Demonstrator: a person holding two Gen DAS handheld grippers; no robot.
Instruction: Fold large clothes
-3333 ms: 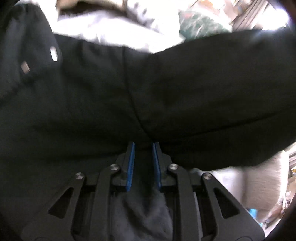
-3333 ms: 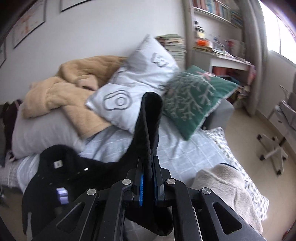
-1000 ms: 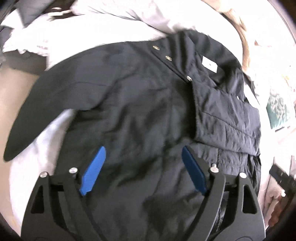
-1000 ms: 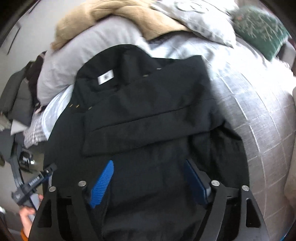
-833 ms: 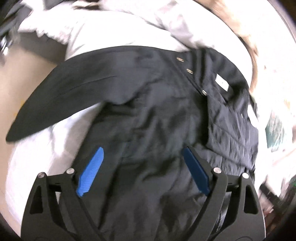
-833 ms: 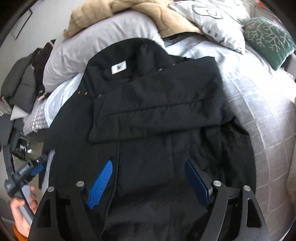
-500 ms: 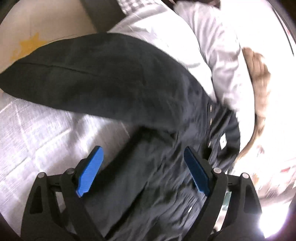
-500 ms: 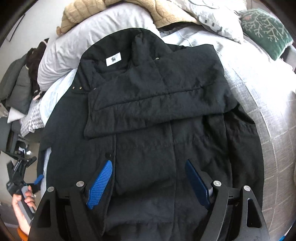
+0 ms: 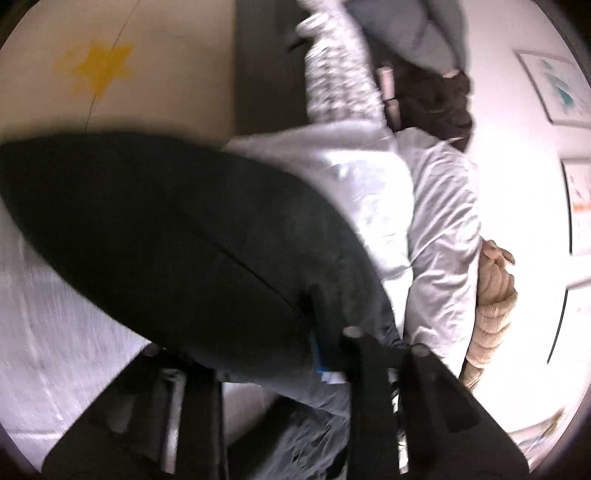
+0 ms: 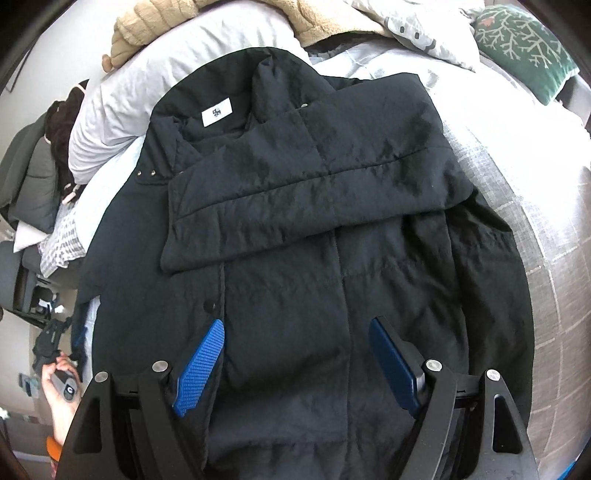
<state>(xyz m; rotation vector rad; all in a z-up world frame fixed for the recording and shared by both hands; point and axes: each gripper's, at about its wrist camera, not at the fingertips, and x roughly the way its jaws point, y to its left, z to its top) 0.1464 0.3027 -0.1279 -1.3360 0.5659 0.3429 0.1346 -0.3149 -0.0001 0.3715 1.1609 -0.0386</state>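
A large black quilted coat point(image 10: 314, 229) lies front-up on the grey bed point(image 10: 524, 155), collar and white label point(image 10: 217, 112) at the far end. One sleeve is folded across its chest. My right gripper point(image 10: 295, 354) is open and empty just above the coat's lower front. My left gripper point(image 9: 310, 350) is at the bed's left edge, its jaws nearly together on the coat's other black sleeve point(image 9: 177, 251), which fills the left wrist view and hides the left finger. The left gripper also shows small in the right wrist view point(image 10: 55, 339).
Pillows point(image 10: 177, 66), a beige blanket point(image 10: 162, 26) and a green cushion point(image 10: 524, 40) lie at the head of the bed. Dark clothes point(image 10: 26, 177) pile up left of the bed. The floor point(image 9: 110, 62) lies past the left bed edge.
My left gripper has swung left off the coat body to the loose sleeve at the bed edge and closed on it. My right gripper has stayed open above the coat.
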